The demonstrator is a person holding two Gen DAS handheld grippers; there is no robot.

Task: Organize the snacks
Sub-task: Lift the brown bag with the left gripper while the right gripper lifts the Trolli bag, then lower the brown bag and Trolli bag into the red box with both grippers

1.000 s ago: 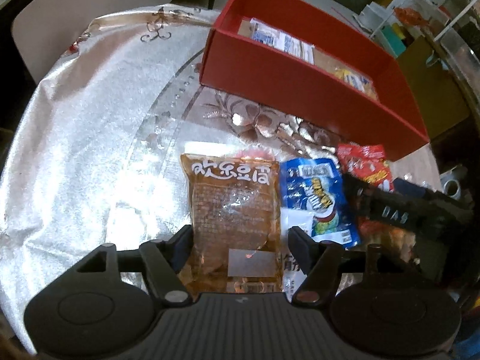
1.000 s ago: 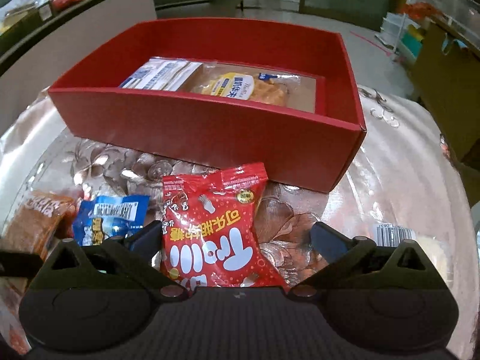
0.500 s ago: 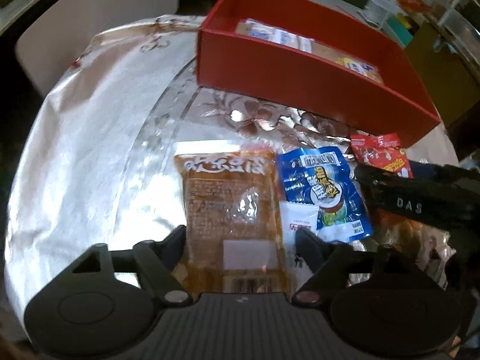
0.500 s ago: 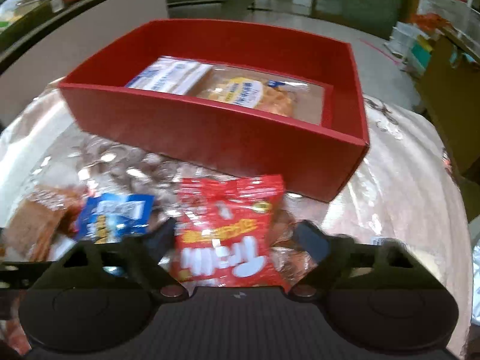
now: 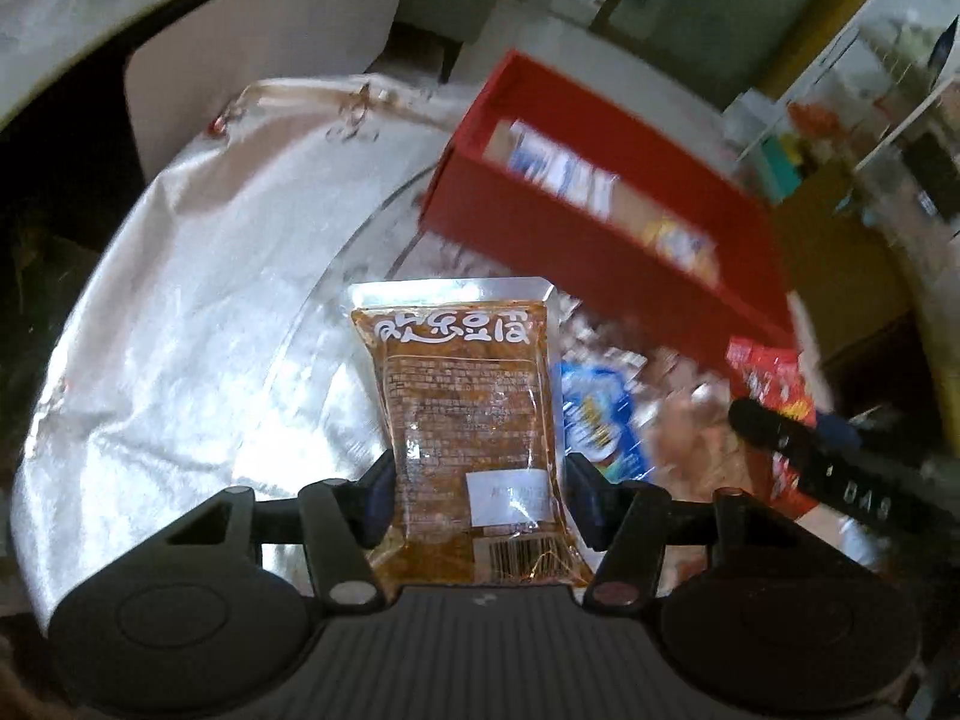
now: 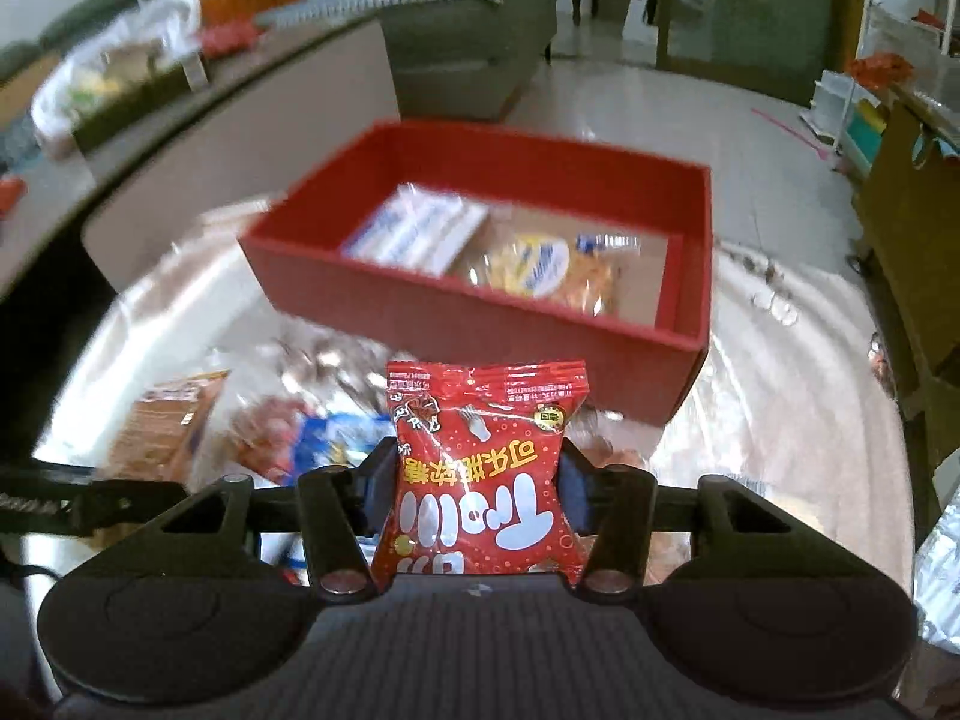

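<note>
Round table (image 5: 180, 312) under shiny silver cloth, bearing red box (image 6: 480, 324) and blue snack packet (image 5: 594, 420).

Red box (image 5: 606, 252) smearing with motion blur in left wrist view; packets inside unreadable. Blue packet (image 5: 600, 420) blurring, brown tofu packet (image 5: 468, 414) hiding its left edge. Right gripper (image 5: 840, 474) overlapping red candy packet (image 5: 774, 378) there. Brown packet's bottom edge disappearing behind left gripper (image 5: 477, 495) body. In right wrist view, table (image 6: 780, 420) clutter left of red candy packet (image 6: 480, 480) blurring; blue packet (image 6: 330, 444) partly hiding behind gripper fingers (image 6: 375, 480). Bag (image 6: 942, 576) getting cut off at right edge.
</note>
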